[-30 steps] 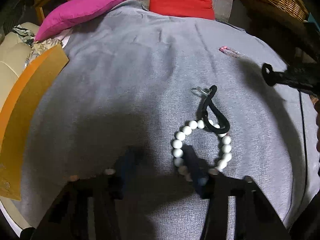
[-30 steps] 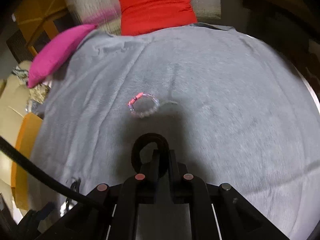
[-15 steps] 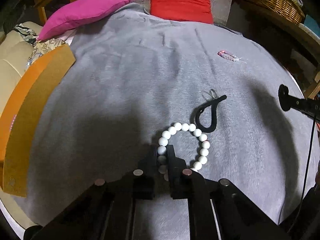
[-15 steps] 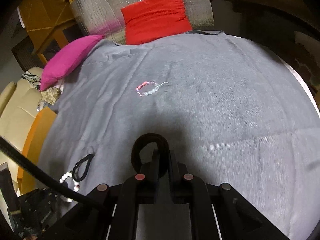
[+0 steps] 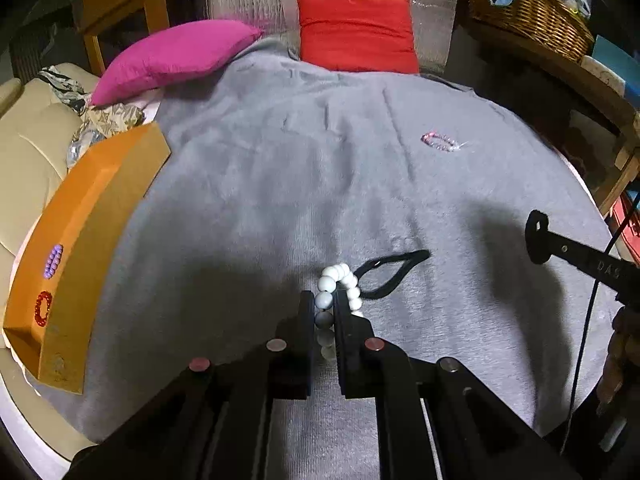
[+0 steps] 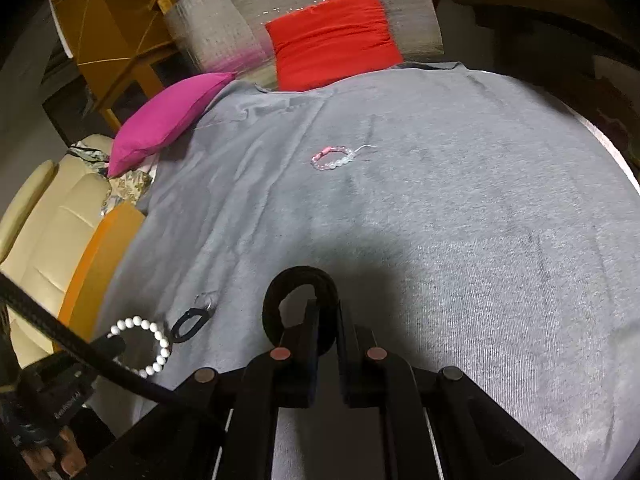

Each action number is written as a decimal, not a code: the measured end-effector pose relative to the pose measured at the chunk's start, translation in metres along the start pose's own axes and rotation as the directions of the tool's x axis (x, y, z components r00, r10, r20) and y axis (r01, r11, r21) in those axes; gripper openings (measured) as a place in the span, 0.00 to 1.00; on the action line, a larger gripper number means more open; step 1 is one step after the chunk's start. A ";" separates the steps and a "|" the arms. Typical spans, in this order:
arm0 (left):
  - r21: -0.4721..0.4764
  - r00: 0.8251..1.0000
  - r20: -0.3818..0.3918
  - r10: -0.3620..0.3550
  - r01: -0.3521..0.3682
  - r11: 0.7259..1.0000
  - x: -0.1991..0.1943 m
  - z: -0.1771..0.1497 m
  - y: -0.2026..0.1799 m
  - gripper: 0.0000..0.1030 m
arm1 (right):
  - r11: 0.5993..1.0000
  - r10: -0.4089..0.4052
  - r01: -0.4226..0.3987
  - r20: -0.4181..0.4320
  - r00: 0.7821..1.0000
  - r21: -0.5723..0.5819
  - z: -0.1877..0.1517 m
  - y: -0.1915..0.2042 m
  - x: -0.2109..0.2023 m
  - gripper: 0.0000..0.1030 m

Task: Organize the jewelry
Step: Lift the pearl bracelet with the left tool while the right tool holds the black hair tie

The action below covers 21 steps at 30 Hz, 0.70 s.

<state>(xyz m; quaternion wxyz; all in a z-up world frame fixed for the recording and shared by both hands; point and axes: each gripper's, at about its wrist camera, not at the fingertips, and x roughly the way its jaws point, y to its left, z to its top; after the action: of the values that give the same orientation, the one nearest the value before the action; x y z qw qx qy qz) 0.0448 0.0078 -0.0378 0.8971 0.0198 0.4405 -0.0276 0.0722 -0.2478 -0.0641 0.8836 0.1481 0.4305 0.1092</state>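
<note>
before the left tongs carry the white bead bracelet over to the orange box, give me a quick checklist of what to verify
1. Left tongs shut on white bead bracelet: ok.
2. Bracelet lifted off the grey cloth: ok, judging by the right wrist view.
3. Black loop free of the beads: cannot tell, they overlap.
4. Orange box open, with room beside the purple bracelet and red bracelet: ok.
5. Right tongs shut on black hair tie, away from the route: ok.
</note>
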 end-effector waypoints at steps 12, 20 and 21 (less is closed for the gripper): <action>0.003 0.986 0.166 -0.008 0.008 1.000 -0.056 0.037 0.004 0.09 | 1.000 -0.006 0.006 0.025 1.000 -0.008 0.000 0.008 -0.019 0.08; -0.018 0.996 0.086 -0.004 0.006 1.000 -0.034 0.023 0.030 0.09 | 1.000 0.011 -0.011 0.018 1.000 -0.008 -0.008 0.012 -0.017 0.08; -0.023 0.996 0.088 -0.008 0.010 1.000 -0.035 0.022 0.034 0.09 | 1.000 0.014 -0.013 0.018 1.000 -0.008 -0.008 0.011 -0.016 0.08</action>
<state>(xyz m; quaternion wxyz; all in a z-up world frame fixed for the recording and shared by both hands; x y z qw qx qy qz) 0.0427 0.0411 0.0034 0.9156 0.0060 0.4012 -0.0270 0.0551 -0.2411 -0.0529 0.8873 0.1486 0.4211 0.1156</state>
